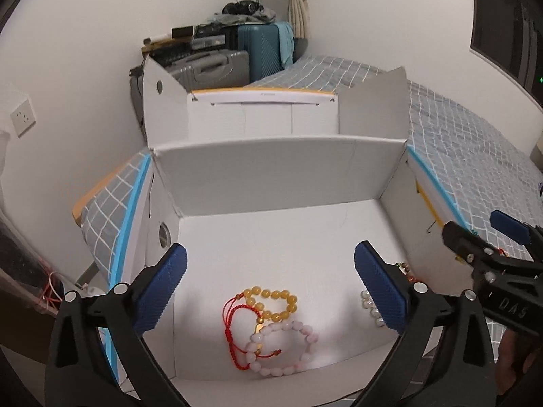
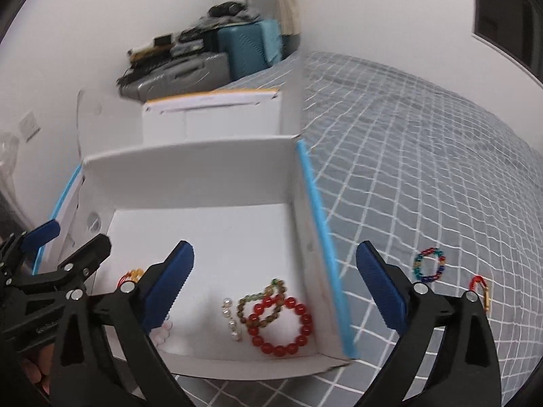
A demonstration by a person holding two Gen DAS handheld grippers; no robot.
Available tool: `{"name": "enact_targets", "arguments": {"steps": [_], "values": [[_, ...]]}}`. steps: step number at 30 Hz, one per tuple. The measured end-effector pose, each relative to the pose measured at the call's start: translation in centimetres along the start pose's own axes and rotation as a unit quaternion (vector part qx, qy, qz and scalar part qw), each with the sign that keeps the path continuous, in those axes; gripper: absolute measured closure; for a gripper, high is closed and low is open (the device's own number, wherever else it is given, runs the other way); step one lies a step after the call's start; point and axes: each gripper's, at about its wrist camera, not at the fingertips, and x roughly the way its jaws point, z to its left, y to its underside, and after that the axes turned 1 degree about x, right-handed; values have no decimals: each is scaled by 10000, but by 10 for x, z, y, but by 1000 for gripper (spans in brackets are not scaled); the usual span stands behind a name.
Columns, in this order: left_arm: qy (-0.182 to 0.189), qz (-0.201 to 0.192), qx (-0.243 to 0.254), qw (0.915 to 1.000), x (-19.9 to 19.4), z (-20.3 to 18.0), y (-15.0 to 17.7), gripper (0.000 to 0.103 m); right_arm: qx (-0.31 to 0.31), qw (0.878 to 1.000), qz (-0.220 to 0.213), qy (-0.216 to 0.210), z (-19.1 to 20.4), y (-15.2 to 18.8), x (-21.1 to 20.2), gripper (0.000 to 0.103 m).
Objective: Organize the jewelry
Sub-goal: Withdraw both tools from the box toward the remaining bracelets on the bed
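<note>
my left wrist camera looks forward and steeply down between my own two fingers, close above the left half of the open white box (image 1: 271, 176) on the bed (image 1: 458, 129). my right wrist camera sits just as close, tilted down the same way but further right, so it takes in the box's right half and blue-edged right wall plus the checked bedding beside it. both views share the box floor, its back wall, the string of pearls (image 1: 371, 308) (image 2: 232, 318), the suitcases (image 1: 264, 47) (image 2: 249, 47) in the far corner, and each shows my other gripper at its edge.
</note>
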Motion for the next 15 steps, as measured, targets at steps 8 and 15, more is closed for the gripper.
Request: {"name": "enact_targets", "arguments": {"steps": [8, 15], "values": [[216, -33, 235, 9995, -11, -33, -8, 6, 465, 9986, -214, 122, -44, -5, -30, 8], [639, -236, 347, 9971, -24, -75, -10, 6, 644, 9955, -392, 572, -89, 0, -56, 8]]}}
